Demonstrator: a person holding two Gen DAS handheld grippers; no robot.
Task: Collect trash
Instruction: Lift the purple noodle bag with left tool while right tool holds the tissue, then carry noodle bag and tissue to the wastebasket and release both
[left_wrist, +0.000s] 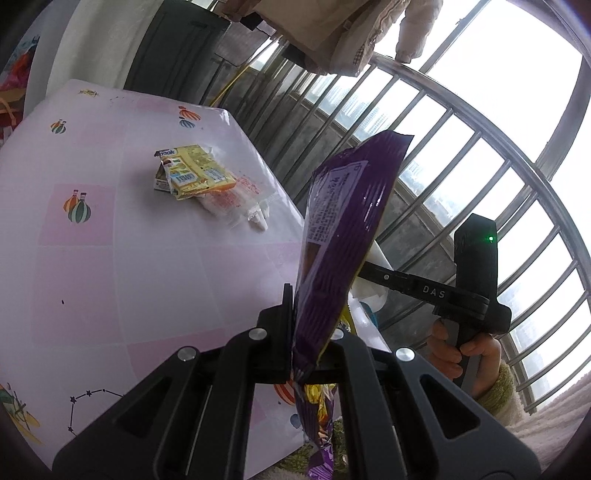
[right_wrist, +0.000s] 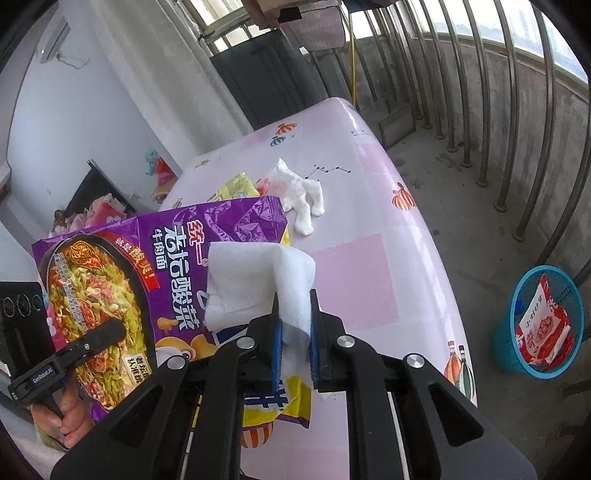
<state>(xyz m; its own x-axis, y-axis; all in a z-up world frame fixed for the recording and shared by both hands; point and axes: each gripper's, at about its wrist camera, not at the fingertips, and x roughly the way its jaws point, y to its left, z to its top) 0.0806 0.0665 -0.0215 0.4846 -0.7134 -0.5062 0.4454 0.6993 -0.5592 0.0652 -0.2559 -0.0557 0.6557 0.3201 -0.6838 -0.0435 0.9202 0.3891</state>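
1. The right gripper (right_wrist: 293, 325) is clamped on a folded white tissue (right_wrist: 258, 284), held above the near part of the tabletop (right_wrist: 373, 258).
2. The left gripper (left_wrist: 314, 332) is pinched on the bottom edge of a purple noodle packet (left_wrist: 343, 229), which stands upright, long axis pointing up and away.
3. The blue waste basket (right_wrist: 539, 325) sits on the floor beyond the tabletop's right edge, nearer the right gripper, so the tissue likely goes first.
4. Toward the far edge lie a yellow wrapper (left_wrist: 192, 171) and crumpled white tissue (right_wrist: 308, 201), not yet collected.
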